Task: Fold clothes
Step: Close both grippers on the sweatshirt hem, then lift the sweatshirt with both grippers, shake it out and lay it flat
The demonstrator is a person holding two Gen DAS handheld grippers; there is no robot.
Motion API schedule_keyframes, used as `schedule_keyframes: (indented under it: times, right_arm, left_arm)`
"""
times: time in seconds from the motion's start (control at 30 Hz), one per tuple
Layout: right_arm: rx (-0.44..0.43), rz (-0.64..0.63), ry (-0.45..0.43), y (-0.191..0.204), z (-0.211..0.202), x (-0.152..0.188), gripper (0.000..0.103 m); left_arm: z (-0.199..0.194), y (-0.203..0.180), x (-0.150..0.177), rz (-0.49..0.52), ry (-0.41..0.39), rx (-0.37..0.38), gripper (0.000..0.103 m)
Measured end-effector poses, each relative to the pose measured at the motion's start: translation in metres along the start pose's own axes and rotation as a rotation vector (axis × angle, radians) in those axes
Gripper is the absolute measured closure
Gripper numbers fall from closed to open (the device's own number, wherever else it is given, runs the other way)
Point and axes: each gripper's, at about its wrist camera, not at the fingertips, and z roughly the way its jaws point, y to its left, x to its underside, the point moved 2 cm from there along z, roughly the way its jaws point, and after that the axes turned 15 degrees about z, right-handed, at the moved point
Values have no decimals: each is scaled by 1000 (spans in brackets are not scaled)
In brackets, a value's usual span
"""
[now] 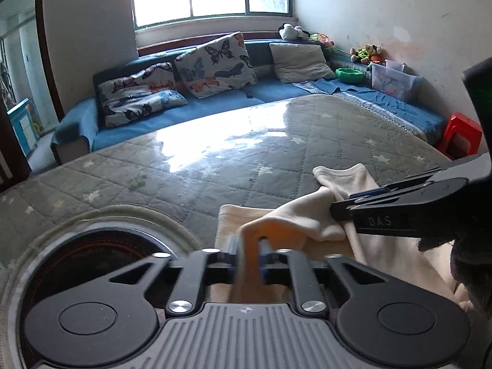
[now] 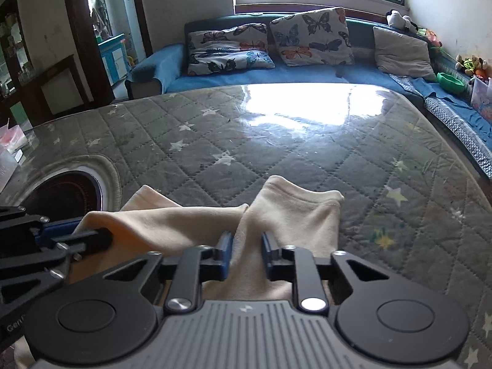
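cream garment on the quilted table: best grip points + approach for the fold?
Grip the cream garment at the near ends of its two tube-like sections, one gripper each, coming in low from the near table edge. Both already sit there: the left gripper pinches a raised ridge, the right gripper straddles the other section. The far cuffs lie flat on the quilted table cover, probably harder to pick.

The right gripper [image 2: 246, 253] clamps a fold of the cream garment [image 2: 292, 212] on the quilted mat [image 2: 276, 153] — the left gripper [image 2: 103, 236] pinches its other corner, beside it.
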Motion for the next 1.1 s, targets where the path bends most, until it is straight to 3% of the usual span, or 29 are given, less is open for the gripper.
schedule_keyframes:
  times: [0.1, 0.17, 0.2, 0.27, 0.5, 0.7, 0.97, 1.1]
  right_arm:
    - [-3, -5, 1, -5, -2, 0, 94]
    - [-7, -4, -5, -7, -4, 0, 98]
    - [-8, -4, -13, -8, -7, 1, 99]
    - [-7, -5, -22, -10, -11, 2, 100]
    - [3, 7, -102, -30, -48, 4, 101]
    - [13, 45, -191, -61, -101, 14, 101]
    - [76, 104, -295, -113, -167, 42, 101]
    - [130, 129, -330, -139, -193, 63, 101]
  left_arm:
    - [5, -2, -1, 17, 2, 6, 68]
    - [8, -1, -1, 20, 4, 13, 83]
    - [8, 0, 0, 21, 6, 14, 97]
    - [8, 3, 2, 11, 2, 1, 100]
    - [-22, 26, 12, -54, -37, -108, 101]
    - [-69, 51, 33, -141, -75, -204, 101]
    - [-140, 81, 105, -337, -40, -348, 101]
    - [-169, 83, 144, -398, -2, -377, 101]
